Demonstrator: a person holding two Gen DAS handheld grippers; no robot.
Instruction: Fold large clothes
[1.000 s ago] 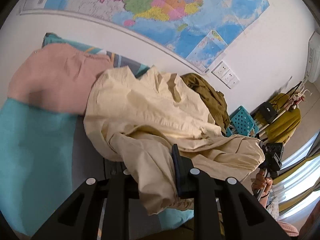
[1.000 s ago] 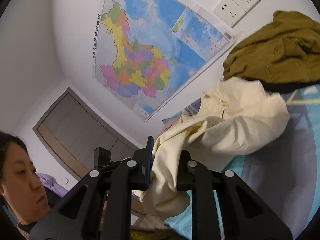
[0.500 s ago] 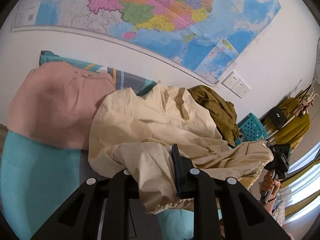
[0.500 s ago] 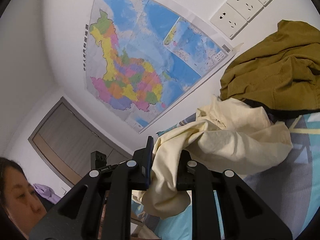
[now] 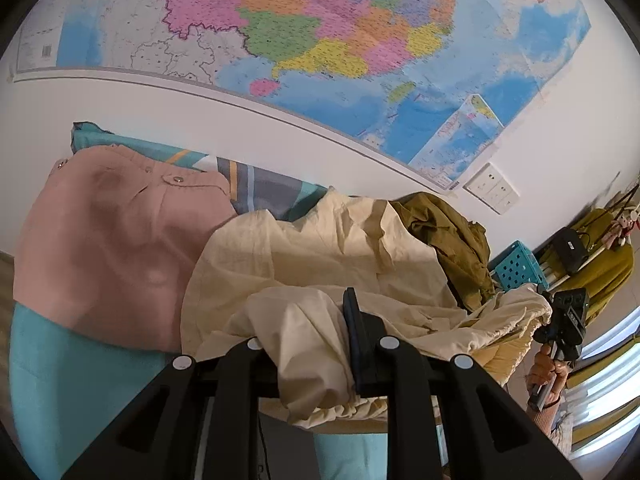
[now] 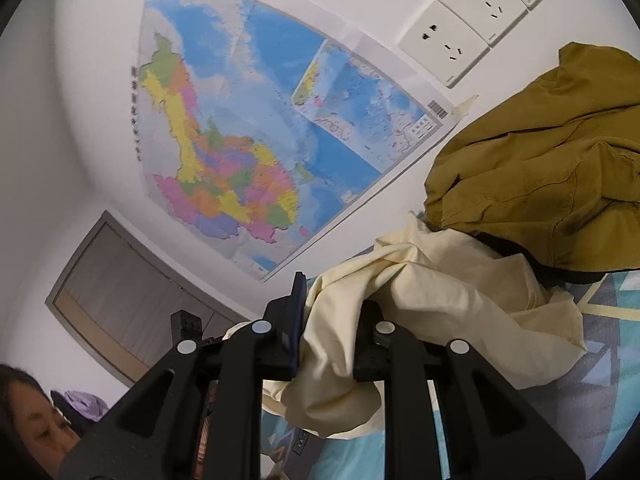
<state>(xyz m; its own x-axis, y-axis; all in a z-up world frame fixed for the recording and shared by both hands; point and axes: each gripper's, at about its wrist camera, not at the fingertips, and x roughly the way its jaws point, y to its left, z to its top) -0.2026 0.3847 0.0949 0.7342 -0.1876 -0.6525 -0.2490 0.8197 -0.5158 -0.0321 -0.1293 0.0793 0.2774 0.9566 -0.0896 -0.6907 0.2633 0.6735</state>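
Left gripper (image 5: 308,344) has its fingers clenched on a bunched fold of the cream garment (image 5: 320,256), cloth spilling over and under them. Right gripper (image 6: 332,336) likewise pinches a cream fold between its fingers, the fabric drooping below. The garment sprawls rumpled across the teal patterned bed (image 5: 60,380), overlapping a pink garment (image 5: 120,240) on one side and touching an olive jacket (image 6: 540,168) on the other, wall map (image 5: 320,40) above.

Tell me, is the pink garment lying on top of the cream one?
No, the cream garment overlaps the edge of the pink garment, which lies flat beside and beneath it.
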